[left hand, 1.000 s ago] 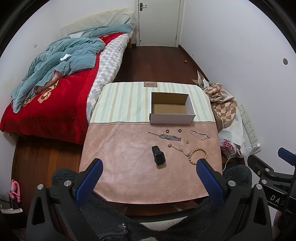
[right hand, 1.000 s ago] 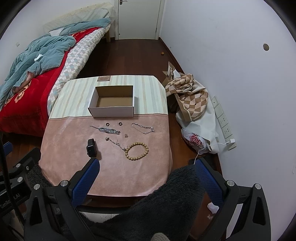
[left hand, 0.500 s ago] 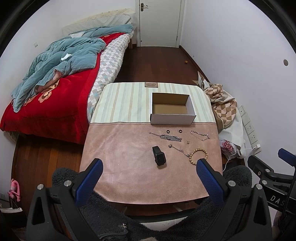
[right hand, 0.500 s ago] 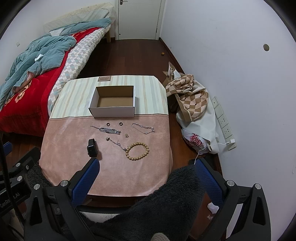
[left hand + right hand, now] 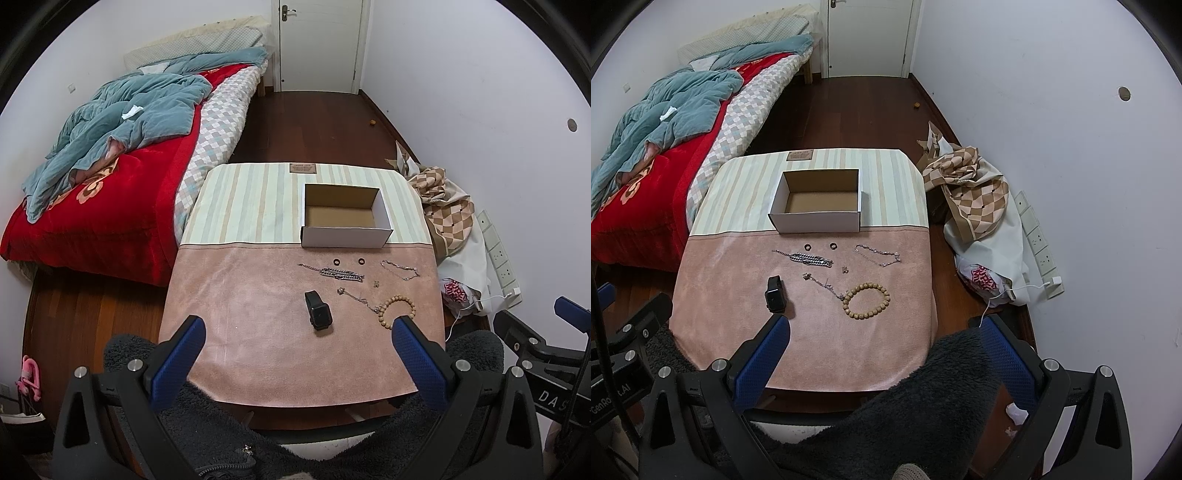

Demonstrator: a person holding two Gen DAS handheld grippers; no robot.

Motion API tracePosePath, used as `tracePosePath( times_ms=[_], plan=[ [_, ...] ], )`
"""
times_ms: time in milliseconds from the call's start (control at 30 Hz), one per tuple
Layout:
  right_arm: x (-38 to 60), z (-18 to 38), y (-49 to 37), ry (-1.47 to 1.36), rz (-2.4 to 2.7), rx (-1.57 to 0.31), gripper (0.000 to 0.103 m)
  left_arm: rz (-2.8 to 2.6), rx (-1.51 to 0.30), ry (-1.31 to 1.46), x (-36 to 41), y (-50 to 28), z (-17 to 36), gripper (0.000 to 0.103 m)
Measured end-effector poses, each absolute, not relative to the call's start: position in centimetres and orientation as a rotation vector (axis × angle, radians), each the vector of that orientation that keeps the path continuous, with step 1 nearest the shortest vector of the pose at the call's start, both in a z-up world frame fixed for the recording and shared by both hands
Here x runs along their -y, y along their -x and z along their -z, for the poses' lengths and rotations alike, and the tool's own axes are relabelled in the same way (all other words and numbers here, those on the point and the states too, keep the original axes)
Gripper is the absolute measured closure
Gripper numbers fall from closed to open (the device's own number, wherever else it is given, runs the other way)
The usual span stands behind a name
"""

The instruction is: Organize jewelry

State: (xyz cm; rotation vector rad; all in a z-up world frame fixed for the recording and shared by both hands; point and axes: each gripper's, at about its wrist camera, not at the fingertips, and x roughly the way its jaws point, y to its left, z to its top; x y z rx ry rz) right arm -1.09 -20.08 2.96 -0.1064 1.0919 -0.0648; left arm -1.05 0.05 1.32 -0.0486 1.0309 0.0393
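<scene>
Both grippers hang spread wide and empty at the table's near edge: left gripper [image 5: 297, 328], right gripper [image 5: 882, 328]. Jewelry lies loose before the empty box [image 5: 816, 221]. Best start: lower onto the near bead bracelet [image 5: 866, 301], pinching one side.

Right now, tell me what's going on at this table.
A person holds a gripper in each hand above the near edge of the table, and neither has touched anything yet. The left gripper and right gripper are both open and empty. The box holds nothing. The watch, bead bracelet, chains and two small rings all lie on the cloth in front of it, not yet sorted.
</scene>
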Motion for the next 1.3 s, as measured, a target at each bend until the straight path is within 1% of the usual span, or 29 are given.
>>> tracePosePath(
  times_ms=[667, 867, 967, 1100, 1300],
  plan=[
    [20.0, -2.7, 0.9, 0.102, 0.062, -1.095, 0.000, -0.038, -1.042, 0.053, -0.4, 0.8, -0.9, 0.000],
    [20.8, -1.3, -0.5, 0.078, 0.084, -1.087, 0.000, -0.089, -1.035, 0.040, -0.6, -1.7, 0.4, 0.000],
    [22.0, 0.0, -2.5, 0.041, 0.109, -1.092, 0.000, -0.147, -1.019, 0.025, -1.1, -4.0, 1.7, 0.000],
    [23.7, 3.0, -5.7, -0.011, 0.133, -1.125, 0.000, -0.197, -1.056, -0.002, -1.5, -6.4, 5.0, 0.000],
    [26.0, 10.8, -9.8, -0.091, 0.140, -1.254, 0.000, -0.199, -1.213, 0.011, -1.5, -8.2, 12.4, 0.001]
  ],
)
